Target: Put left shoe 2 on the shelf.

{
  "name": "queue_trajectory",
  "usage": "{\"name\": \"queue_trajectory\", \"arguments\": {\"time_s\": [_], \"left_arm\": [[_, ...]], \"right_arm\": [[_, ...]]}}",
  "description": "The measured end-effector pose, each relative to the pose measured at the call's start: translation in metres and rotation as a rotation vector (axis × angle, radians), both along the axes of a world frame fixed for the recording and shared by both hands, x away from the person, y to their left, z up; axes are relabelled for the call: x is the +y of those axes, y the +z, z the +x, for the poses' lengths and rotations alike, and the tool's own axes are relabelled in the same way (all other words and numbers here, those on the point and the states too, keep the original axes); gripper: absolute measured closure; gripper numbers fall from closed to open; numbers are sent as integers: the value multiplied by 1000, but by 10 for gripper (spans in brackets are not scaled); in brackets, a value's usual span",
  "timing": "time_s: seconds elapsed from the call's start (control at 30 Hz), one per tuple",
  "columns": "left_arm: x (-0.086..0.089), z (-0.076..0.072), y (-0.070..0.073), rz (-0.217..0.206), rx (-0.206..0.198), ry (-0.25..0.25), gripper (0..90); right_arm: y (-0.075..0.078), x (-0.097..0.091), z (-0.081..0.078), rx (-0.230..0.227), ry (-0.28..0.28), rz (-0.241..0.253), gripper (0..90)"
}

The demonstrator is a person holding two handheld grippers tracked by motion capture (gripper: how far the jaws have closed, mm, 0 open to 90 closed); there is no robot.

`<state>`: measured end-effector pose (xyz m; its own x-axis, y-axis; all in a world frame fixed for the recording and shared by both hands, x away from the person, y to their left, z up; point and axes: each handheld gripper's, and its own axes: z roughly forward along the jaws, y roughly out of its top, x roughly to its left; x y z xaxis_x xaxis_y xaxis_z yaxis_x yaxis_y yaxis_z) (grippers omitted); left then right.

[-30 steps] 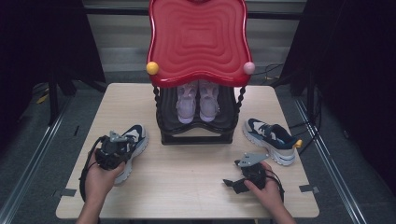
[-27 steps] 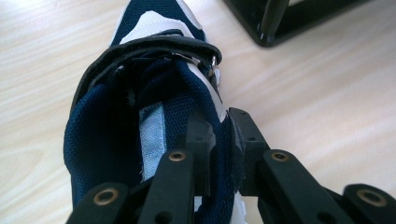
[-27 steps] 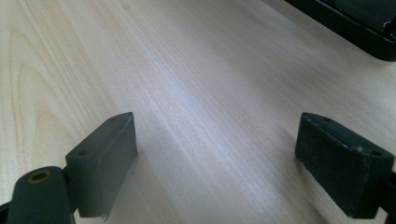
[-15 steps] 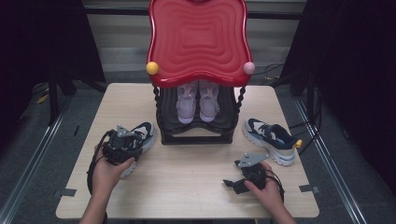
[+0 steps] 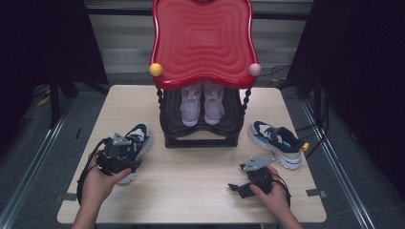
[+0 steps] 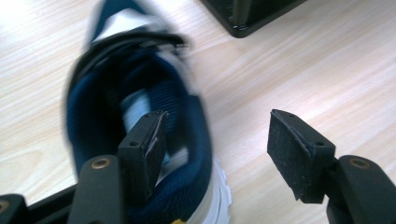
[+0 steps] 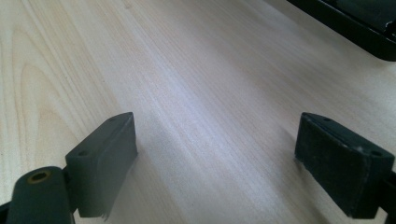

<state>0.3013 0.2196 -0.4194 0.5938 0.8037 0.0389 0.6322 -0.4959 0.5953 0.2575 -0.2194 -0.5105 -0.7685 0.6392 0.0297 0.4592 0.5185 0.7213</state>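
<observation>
- Since the earlier frames the left gripper (image 5: 125, 153), at lower left of the high view, has crept a little up the frame along the navy-and-white sneaker (image 5: 135, 144); its jaws were shut a second ago and have just been opening.
- Nearest the camera in the left gripper view, those jaws stand released: one pad sits inside the sneaker's (image 6: 140, 116) collar, the other over bare wood, and neither presses on the shoe.
- At lower right of the high view the right gripper (image 5: 237, 187) rests low over the table (image 5: 200, 181); in the right gripper view its jaws gape wide with nothing but wood grain between them.
- Farther up, right of centre, the matching sneaker (image 5: 277, 142) lies on the table just beside the black shoe rack (image 5: 200, 138).
- At the middle of the frame, the rack's shelf holds a pale lilac pair (image 5: 202, 102) under its red wavy top (image 5: 202, 43).
- My judgement: one pair is shelved; both navy sneakers are left, and the left one looks about to be gripped by its collar.
</observation>
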Motion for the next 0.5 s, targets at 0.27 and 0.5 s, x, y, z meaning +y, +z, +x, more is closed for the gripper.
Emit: {"name": "queue_trajectory", "arguments": {"time_s": [0.27, 0.5], "left_arm": [[-12, -3, -1, -2, 2, -28, 369], [-20, 0, -1, -28, 13, -33, 369]], "right_arm": [[0, 0, 0, 0, 0, 0, 123], [0, 0, 0, 0, 0, 0, 124]]}}
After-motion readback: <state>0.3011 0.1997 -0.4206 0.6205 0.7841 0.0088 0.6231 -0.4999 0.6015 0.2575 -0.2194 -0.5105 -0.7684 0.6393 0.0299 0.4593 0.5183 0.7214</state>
